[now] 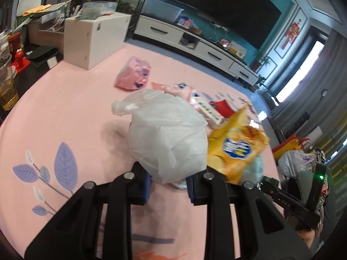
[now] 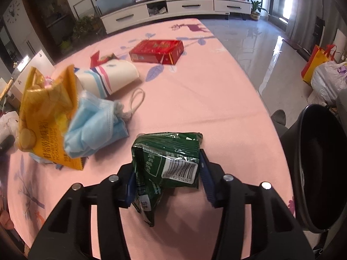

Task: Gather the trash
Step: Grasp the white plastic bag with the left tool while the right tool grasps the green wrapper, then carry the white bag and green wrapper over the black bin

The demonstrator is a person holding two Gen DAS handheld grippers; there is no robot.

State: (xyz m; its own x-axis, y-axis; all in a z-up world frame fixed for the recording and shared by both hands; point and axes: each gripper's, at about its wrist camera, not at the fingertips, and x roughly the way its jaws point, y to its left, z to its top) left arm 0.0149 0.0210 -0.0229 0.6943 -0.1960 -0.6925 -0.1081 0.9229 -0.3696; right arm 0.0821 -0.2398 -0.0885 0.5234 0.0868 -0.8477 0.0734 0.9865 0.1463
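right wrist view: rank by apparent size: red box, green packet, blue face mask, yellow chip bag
1. yellow chip bag
2-3. green packet and blue face mask, too alike to rank
4. red box, though farthest from the camera, so unsure

Both views are fisheye, each mounted just behind its hand-held gripper, looking forward along the two fingers and steeply down at the pink surface (image 1: 65,112). The left wrist view sits close over a white plastic bag (image 1: 167,138) that fills its centre, facing across the surface toward the TV cabinet (image 1: 184,36) and wall-mounted TV (image 1: 223,8). The right wrist view sits equally close over a green wrapper (image 2: 167,162), facing the same TV cabinet (image 2: 173,8) more squarely, with a black bin (image 2: 321,162) at its right edge. Shared: the pink surface, the yellow chip bag (image 1: 236,145) (image 2: 47,117), the blue face mask (image 2: 95,125).
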